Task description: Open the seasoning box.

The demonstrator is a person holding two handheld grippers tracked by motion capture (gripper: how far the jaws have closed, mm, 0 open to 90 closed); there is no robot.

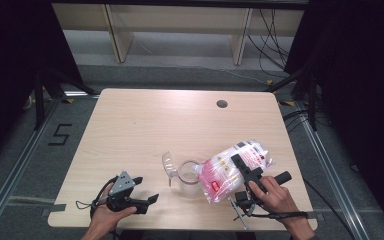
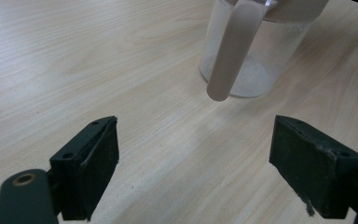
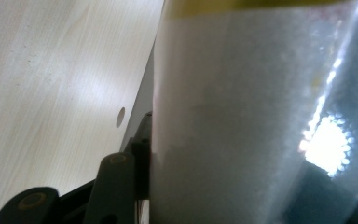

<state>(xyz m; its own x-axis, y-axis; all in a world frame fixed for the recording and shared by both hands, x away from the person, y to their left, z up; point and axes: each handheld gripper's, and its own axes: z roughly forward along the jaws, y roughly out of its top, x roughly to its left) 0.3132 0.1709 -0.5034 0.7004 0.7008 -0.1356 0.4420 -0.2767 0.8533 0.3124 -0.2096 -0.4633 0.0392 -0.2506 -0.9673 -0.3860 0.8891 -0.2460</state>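
Observation:
A plastic bag (image 1: pixel 235 167) with pink and white print lies tilted on the wooden table (image 1: pixel 145 125), its lower end at a clear jar (image 1: pixel 187 172) whose lid (image 1: pixel 168 162) hangs open to the left. My right gripper (image 1: pixel 244 170) is shut on the bag's upper side. In the right gripper view the bag (image 3: pixel 242 121), full of white grains, sits between the jaws of that gripper (image 3: pixel 228 179). My left gripper (image 1: pixel 147 188) rests open near the front left edge. In its own view, the left gripper (image 2: pixel 193 154) has nothing between its jaws and faces the jar (image 2: pixel 261 56).
A round cable hole (image 1: pixel 222 104) sits near the table's far right edge. Dark curtains stand on both sides, and shelving legs stand behind the table. Bare wood stretches across the table's far half.

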